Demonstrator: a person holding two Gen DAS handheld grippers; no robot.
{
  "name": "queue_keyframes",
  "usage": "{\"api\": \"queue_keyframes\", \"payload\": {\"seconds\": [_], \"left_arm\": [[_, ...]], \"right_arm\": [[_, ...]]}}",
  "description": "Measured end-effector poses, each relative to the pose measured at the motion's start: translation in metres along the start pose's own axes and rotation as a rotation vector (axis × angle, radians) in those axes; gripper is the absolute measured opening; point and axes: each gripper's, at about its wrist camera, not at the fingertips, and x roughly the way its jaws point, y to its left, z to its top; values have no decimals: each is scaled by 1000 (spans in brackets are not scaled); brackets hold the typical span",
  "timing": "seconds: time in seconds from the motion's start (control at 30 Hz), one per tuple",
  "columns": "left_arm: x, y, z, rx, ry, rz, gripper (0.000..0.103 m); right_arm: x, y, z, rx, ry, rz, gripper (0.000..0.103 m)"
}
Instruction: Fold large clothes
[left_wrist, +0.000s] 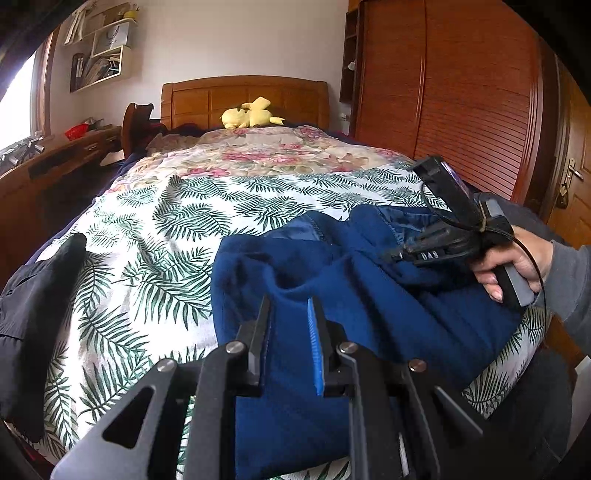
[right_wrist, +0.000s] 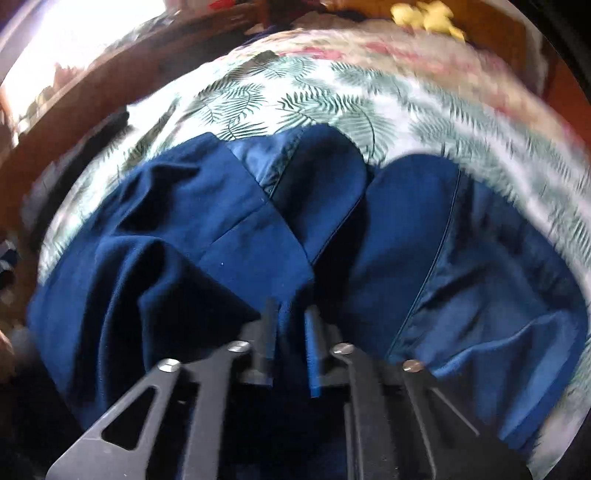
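Observation:
A large dark blue garment lies bunched on the leaf-print sheet at the near end of the bed. My left gripper is over its near edge, jaws a little apart with blue cloth between them. The right gripper, held in a hand, rests on the garment's right side. In the blurred right wrist view the blue garment fills the middle, and my right gripper has its jaws narrowly apart with a fold of blue cloth between them.
A black garment lies at the bed's left edge. A yellow plush toy sits by the wooden headboard. A wooden wardrobe stands on the right, a desk on the left.

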Motion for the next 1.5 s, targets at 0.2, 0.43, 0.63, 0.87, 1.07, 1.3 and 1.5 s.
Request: {"api": "queue_keyframes", "payload": {"seconds": [0.2,0.43,0.63,0.87,1.07,1.3,1.5], "left_arm": [[1,-2,-1,2,3,1,15],[2,-4,-1,9,9,0,15],[6,-7,-1,13,16,-8,15],[10,-15,0,31,22,-20,15],[12,-20,1,35,22,-25,15],[17,-28,1,44,29,-26,15],[22,-33,-1,55,43,-23,15]], "right_arm": [[-18,4,40,-26,-125,-163,2],[-14,19,91,-108,-197,-197,2],[7,40,99,-165,-220,-216,3],[-17,4,93,-68,-255,-229,51],[-50,-64,70,21,-241,-313,52],[-42,-158,16,214,-109,-386,52],[-19,-206,-28,376,1,-339,52]]}}
